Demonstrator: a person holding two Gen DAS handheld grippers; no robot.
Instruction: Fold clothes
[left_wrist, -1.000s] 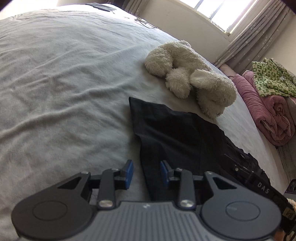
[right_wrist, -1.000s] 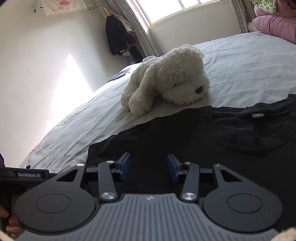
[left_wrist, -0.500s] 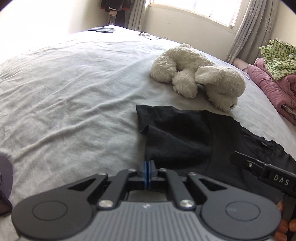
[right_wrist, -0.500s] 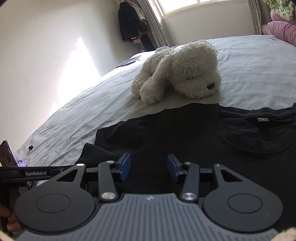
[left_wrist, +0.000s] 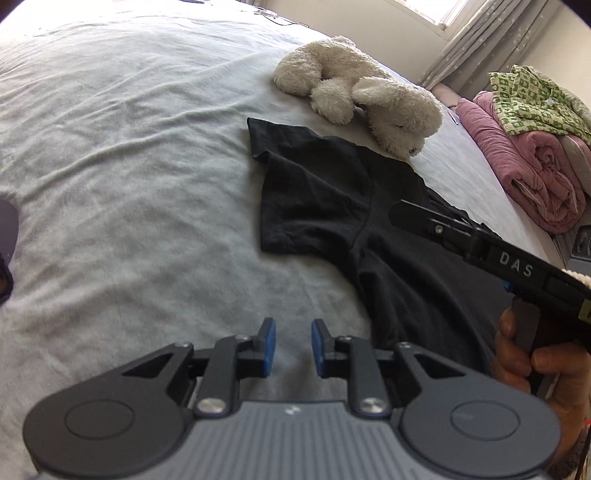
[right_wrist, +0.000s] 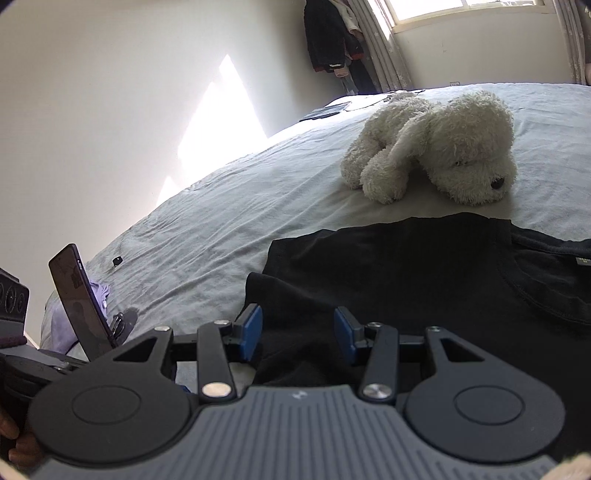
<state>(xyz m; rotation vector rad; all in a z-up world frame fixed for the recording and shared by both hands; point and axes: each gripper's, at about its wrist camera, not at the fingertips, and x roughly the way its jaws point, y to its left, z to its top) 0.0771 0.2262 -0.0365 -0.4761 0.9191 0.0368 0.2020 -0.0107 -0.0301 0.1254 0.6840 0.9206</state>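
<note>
A black T-shirt (left_wrist: 332, 192) lies flat on the grey bed sheet (left_wrist: 129, 147), its left sleeve folded in near the edge. It also shows in the right wrist view (right_wrist: 424, 273), collar and tag at the right. My left gripper (left_wrist: 293, 347) is open and empty, low over bare sheet just left of the shirt's side edge. My right gripper (right_wrist: 298, 334) is open and empty, over the shirt's sleeve and side. The right gripper's black body (left_wrist: 498, 254) reaches in from the right in the left wrist view.
A white plush dog (left_wrist: 354, 96) lies just beyond the shirt, also in the right wrist view (right_wrist: 439, 147). Folded pink blankets (left_wrist: 532, 173) with a green patterned garment (left_wrist: 535, 103) sit at the right. A phone (right_wrist: 79, 295) stands propped at the left bed edge.
My left gripper was open, shut half a second ago, and is open again now, moved back left of the shirt's edge. My right gripper stayed open and shifted slightly left.
</note>
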